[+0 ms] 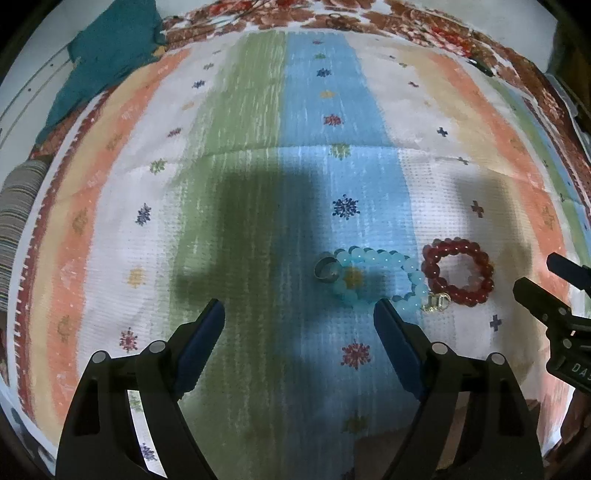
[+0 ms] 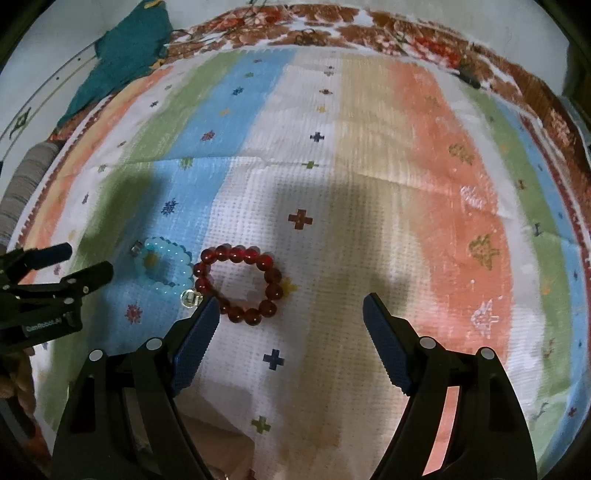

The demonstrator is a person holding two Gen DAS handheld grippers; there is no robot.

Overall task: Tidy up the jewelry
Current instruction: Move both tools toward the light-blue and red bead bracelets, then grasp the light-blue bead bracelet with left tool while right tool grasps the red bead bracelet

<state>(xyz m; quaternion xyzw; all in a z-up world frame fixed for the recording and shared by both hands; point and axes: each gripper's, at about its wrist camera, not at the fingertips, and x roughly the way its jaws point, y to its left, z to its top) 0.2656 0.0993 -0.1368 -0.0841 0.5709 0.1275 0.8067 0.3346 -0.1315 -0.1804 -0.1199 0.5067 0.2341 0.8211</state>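
Observation:
A light blue bead bracelet (image 1: 380, 278) lies on the striped cloth (image 1: 258, 147), with a silver ring (image 1: 327, 269) at its left and a red bead bracelet (image 1: 458, 275) at its right. A small clear gold-trimmed piece (image 1: 437, 303) lies between the bracelets. My left gripper (image 1: 299, 317) is open and empty, just in front of the blue bracelet. In the right wrist view the red bracelet (image 2: 238, 284), the blue bracelet (image 2: 166, 269), the ring (image 2: 136, 248) and the clear piece (image 2: 190, 297) show. My right gripper (image 2: 290, 310) is open and empty, its left finger beside the red bracelet.
A teal cloth (image 1: 107, 62) lies at the far left on a flowered sheet (image 1: 406, 18). A striped grey roll (image 1: 18, 221) lies at the left edge. The right gripper (image 1: 554, 299) shows at the right of the left wrist view; the left gripper (image 2: 55, 280) shows at the left of the right wrist view.

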